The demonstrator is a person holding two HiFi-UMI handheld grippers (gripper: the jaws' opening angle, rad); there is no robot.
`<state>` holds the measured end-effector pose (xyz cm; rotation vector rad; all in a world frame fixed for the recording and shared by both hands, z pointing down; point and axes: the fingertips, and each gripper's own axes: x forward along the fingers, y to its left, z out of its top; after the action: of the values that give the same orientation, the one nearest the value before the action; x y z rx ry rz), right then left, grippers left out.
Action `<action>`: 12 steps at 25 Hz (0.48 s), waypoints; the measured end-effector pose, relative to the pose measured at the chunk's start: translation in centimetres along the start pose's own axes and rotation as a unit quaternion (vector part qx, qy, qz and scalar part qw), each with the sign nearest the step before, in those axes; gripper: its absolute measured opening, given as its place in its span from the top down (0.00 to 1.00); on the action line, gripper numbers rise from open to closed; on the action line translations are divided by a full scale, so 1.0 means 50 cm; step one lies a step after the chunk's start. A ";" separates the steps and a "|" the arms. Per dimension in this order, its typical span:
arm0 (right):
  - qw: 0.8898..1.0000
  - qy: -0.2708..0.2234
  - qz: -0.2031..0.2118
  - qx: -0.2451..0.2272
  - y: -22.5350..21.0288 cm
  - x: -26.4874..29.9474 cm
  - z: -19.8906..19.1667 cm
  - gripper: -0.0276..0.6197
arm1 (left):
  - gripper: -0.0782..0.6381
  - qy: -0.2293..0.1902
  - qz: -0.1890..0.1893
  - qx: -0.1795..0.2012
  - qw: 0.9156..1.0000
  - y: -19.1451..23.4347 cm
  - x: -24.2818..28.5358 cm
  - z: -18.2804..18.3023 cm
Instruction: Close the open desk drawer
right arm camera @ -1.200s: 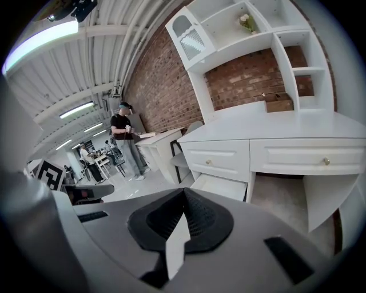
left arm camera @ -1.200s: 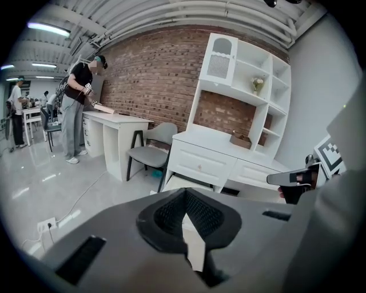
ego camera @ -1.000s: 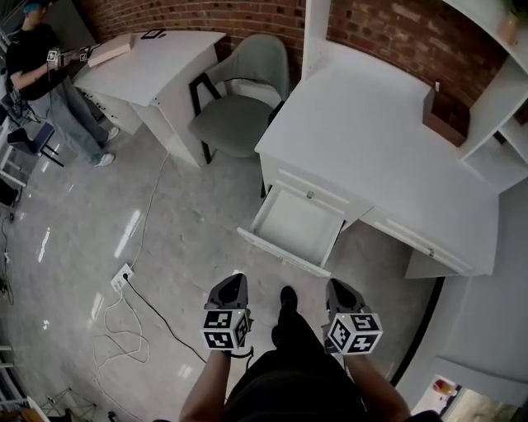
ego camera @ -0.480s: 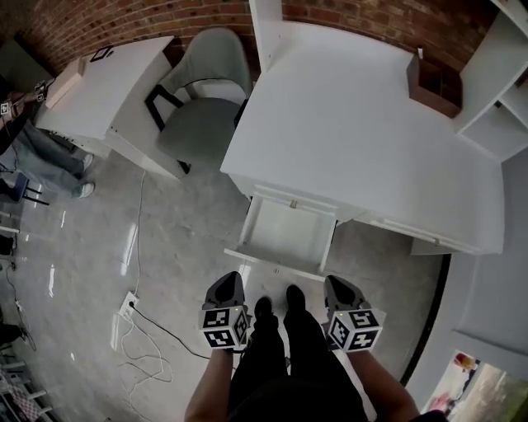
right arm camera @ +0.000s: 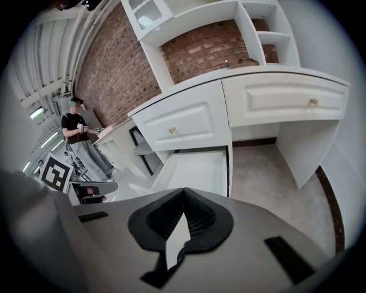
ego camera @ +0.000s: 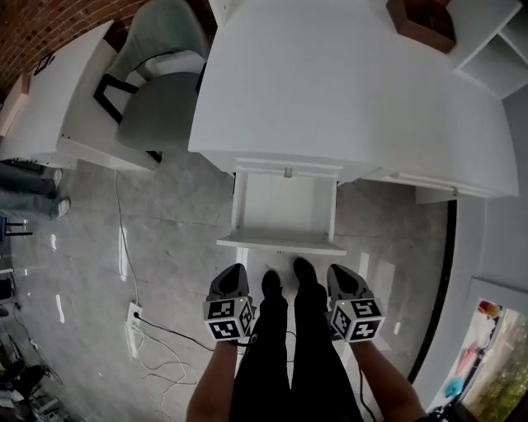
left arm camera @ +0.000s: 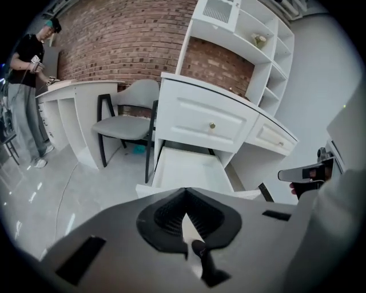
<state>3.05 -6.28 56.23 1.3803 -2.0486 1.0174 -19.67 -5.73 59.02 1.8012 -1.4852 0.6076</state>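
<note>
The white desk (ego camera: 346,91) has one drawer (ego camera: 285,206) pulled out toward me, empty, its front panel (ego camera: 280,243) nearest my feet. Above it sits a shut panel with a small knob (ego camera: 287,173). My left gripper (ego camera: 232,276) and right gripper (ego camera: 340,276) hang side by side just short of the drawer front, apart from it, both shut and holding nothing. The open drawer (left arm camera: 191,171) lies ahead of the left gripper (left arm camera: 184,197). In the right gripper view, the drawer (right arm camera: 197,171) lies beyond the right gripper (right arm camera: 184,194).
A grey chair (ego camera: 161,99) stands left of the desk, beside a second white desk (ego camera: 58,107). A cable and power strip (ego camera: 132,317) lie on the floor at left. A brown box (ego camera: 421,21) sits on the desk. Another person (left arm camera: 26,86) stands far left.
The view has swung and come closer, so the drawer now lies straight ahead of my feet. Both grippers keep the same shut pose, side by side.
</note>
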 end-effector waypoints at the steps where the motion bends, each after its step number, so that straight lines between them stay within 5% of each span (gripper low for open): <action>1: 1.000 0.001 -0.005 0.006 0.001 0.008 -0.019 0.95 | 0.88 0.004 -0.005 0.009 1.000 0.006 0.011 -0.014; 12: 0.998 0.012 -0.026 0.050 -0.011 0.106 -0.160 0.95 | 0.88 0.027 -0.026 0.016 0.999 0.061 0.117 -0.142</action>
<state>1.33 -3.17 65.17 1.4560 -1.9576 1.1221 -20.70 -4.26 68.53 1.8284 -1.3952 0.6514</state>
